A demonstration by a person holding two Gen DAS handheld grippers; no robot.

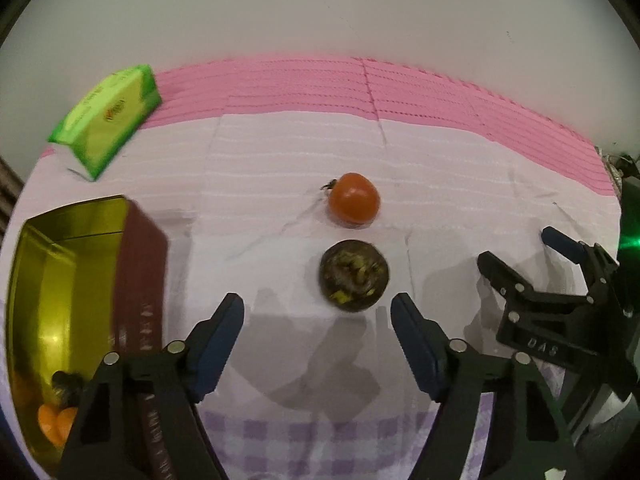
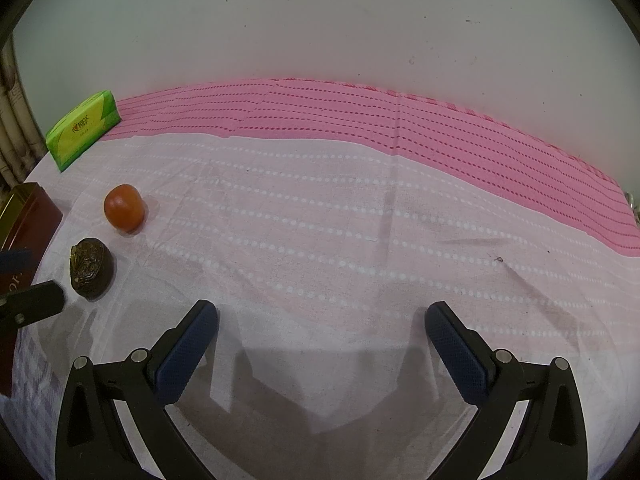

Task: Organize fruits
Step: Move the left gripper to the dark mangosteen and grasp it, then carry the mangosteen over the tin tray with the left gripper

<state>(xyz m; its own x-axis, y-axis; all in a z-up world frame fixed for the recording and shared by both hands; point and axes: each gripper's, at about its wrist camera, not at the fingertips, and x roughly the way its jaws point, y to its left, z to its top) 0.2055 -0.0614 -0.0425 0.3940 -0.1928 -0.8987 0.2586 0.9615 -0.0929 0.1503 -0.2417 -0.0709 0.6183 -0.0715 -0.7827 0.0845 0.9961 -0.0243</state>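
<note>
Left tongs (image 1: pixel 316 316) hung open and empty just before the dark fruit (image 1: pixel 354 275) at frame centre, likely to carry it to the tin (image 1: pixel 72 280) at left; right tongs (image 2: pixel 320 324) gaped empty.

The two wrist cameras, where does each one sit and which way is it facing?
Left wrist: on the left hand-held gripper, angled down at the dark fruit, orange fruit and tin; the right hand-held gripper shows too.
Right wrist: on the right hand-held gripper, angled down at bare cloth.
Shared: both fruits, tin, green packet.
</note>
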